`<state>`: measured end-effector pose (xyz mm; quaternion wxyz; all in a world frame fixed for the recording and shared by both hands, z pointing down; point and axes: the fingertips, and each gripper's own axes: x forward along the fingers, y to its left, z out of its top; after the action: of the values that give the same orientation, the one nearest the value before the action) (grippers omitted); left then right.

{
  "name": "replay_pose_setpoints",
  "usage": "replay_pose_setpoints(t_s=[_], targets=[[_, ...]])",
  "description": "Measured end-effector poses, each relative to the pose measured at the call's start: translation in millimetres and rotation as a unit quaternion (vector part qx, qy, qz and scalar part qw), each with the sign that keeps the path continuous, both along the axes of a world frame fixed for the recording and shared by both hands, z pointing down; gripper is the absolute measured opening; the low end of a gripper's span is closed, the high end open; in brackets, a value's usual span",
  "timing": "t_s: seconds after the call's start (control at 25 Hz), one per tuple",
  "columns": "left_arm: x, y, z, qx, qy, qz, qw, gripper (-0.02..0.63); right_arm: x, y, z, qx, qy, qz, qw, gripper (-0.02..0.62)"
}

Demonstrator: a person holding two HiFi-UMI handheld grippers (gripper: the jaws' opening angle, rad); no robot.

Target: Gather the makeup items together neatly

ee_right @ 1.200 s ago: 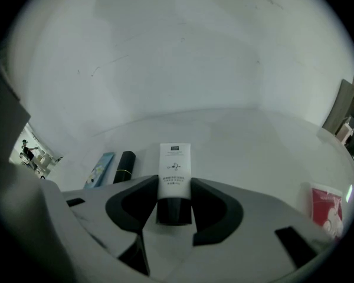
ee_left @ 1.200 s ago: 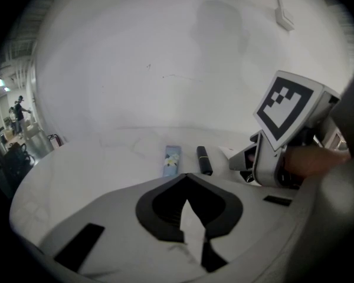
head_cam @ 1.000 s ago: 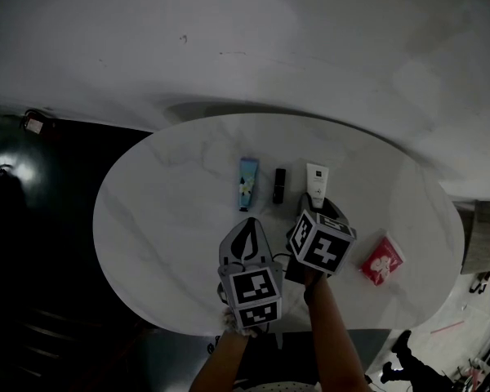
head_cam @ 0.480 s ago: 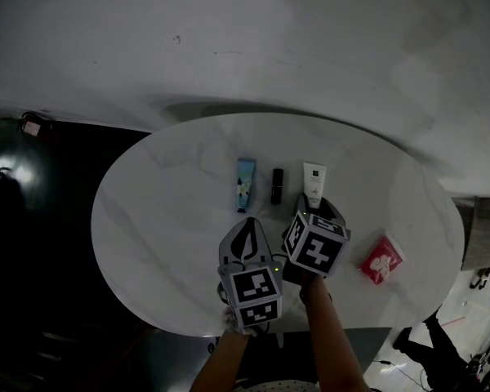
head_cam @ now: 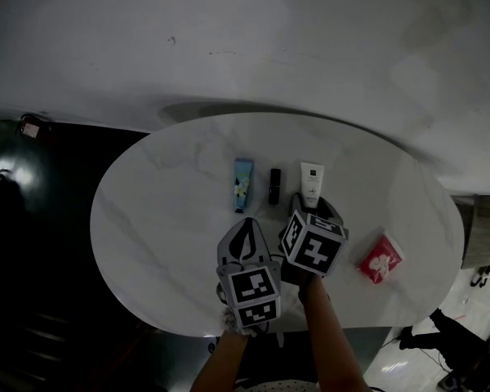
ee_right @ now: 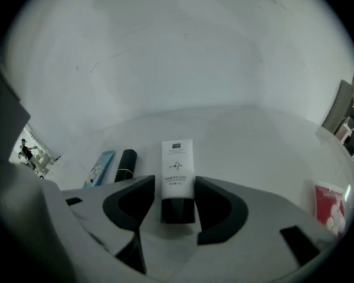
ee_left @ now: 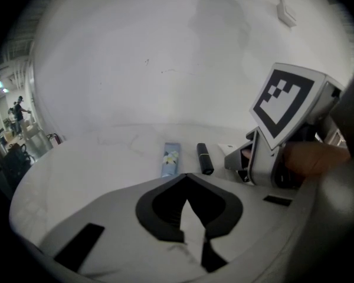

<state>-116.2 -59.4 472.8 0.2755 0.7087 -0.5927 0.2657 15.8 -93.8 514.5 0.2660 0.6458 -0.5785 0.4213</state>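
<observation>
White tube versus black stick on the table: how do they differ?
The white tube has a black cap; the black stick is dark throughout. The white tube is wider and longer than the black stick. The white tube's cap end lies between the right gripper's jaws, which have just been opening; the black stick lies outside them. Both lie flat on the table, side by side.

At lower centre, the left claw (ee_left: pixel 186 178) is hanging shut. The right claw (ee_right: pixel 174 184) has just been opening its jaws, flanking a tube (ee_right: pixel 177 164) without pressing it.
</observation>
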Motion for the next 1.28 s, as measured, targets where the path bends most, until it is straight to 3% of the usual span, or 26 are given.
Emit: replay_pose_setpoints(t_s=[0.24, 0.68, 1.28], targets=[[-3.0, 0.8, 0.2, -0.001, -0.002, -0.005, 1.0000, 0.028, -7.7, -1.7, -1.9, 0.011, -0.016, -0.009, 1.000, 0.298], [-2.6, 3.1, -1.9, 0.001, -0.003, -0.010, 0.9999, 0.028, -12.0, -1.7, -2.5, 0.010, -0.023, -0.026, 0.999, 0.364], [8.8, 3.8, -15.5, 0.021, -0.007, -0.007, 0.9997, 0.028, 6.2, -0.2, -33.1, 0.047, -0.020, -0.038, 0.998, 0.364]])
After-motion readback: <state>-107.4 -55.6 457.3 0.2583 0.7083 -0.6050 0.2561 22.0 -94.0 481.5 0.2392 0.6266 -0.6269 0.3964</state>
